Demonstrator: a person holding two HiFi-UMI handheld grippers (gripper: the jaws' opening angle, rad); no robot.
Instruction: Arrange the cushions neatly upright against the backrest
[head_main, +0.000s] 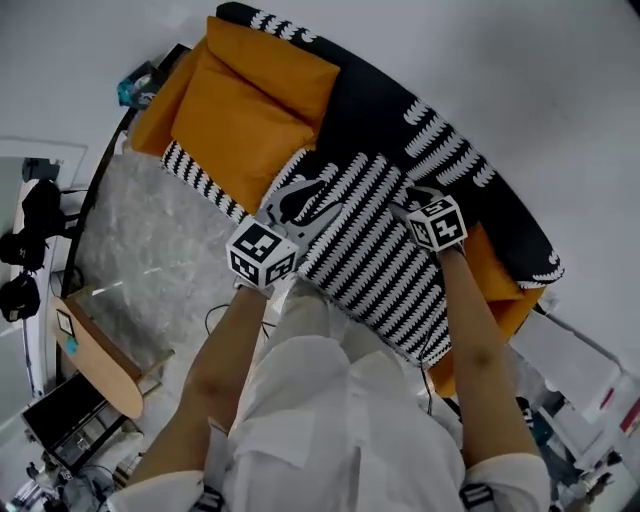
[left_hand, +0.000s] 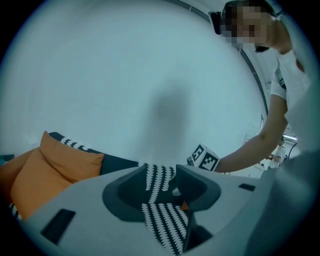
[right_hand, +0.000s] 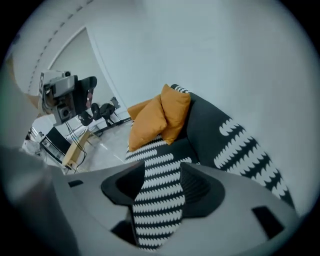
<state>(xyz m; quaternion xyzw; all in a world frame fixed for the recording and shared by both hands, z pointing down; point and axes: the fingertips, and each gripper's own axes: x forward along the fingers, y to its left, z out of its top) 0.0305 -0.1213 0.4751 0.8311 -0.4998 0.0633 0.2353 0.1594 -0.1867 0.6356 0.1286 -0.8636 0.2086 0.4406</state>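
Note:
I hold a black-and-white striped cushion (head_main: 370, 250) over the sofa seat, between both grippers. My left gripper (head_main: 300, 200) is shut on its left corner; the fabric (left_hand: 160, 220) fills the gap between the jaws (left_hand: 167, 182). My right gripper (head_main: 412, 200) grips the upper right corner, and the striped cloth (right_hand: 157, 205) reaches from one jaw to the other (right_hand: 162, 185). Two orange cushions (head_main: 250, 110) lean at the sofa's left end (right_hand: 160, 117). Another orange cushion (head_main: 495, 270) lies at the right end, partly hidden by the striped one. The dark backrest (head_main: 400, 110) carries white marks.
A marble floor (head_main: 140, 260) lies left of the sofa. A small wooden table (head_main: 95, 355) stands near my left leg. Camera gear on stands (head_main: 25, 240) is at the far left, also seen in the right gripper view (right_hand: 65, 97). White wall runs behind the backrest.

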